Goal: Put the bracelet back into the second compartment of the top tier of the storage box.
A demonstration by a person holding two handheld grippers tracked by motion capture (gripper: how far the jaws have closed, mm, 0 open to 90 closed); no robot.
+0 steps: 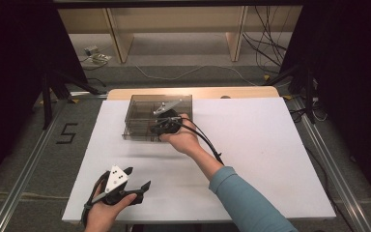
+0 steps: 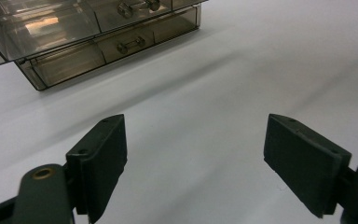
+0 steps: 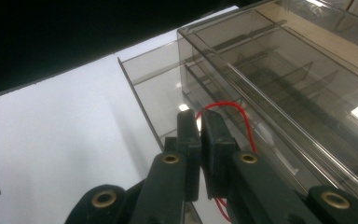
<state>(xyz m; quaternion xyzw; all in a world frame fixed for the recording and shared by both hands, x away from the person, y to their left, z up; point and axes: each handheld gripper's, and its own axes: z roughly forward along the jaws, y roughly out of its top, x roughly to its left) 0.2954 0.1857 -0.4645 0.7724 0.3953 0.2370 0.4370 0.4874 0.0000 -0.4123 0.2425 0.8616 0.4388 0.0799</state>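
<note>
Two hand-held grippers and one storage unit, listed on a white counter (image 1: 251, 159).

Item 1: smoke-tinted clear plastic drawer cabinet (image 1: 145, 116), upper centre of the high view, at the far edge of the counter. Small metal-knobbed drawer fronts (image 2: 130, 45) show in the upper left of the left gripper view. One shallow drawer (image 3: 154, 93) stands pulled out, seen at centre of the right gripper view.

Item 2: thin red wire loop (image 3: 235, 112), arching over the pulled-out drawer at centre of the right gripper view. It runs down between the jaws, which are closed tight upon it; the loop rises just above their tips and a red tail shows at the bottom edge.

Item 3: right gripper (image 3: 200, 121), at the cabinet front in the high view (image 1: 166, 123), jaws pinched narrow on the wire.

Item 4: left gripper (image 1: 137, 186), lower left of the high view, well apart from the cabinet; jaws wide, nothing between them, bare counter beyond (image 2: 196, 154).

Risks, as judged: the wire is thin and springy, so it could slip from the pads or spring out of the drawer on release. The loop could catch on the drawer's rim or on the cabinet frame above. With no hand steadying it, the light cabinet could shift if the drawer is pushed.
</note>
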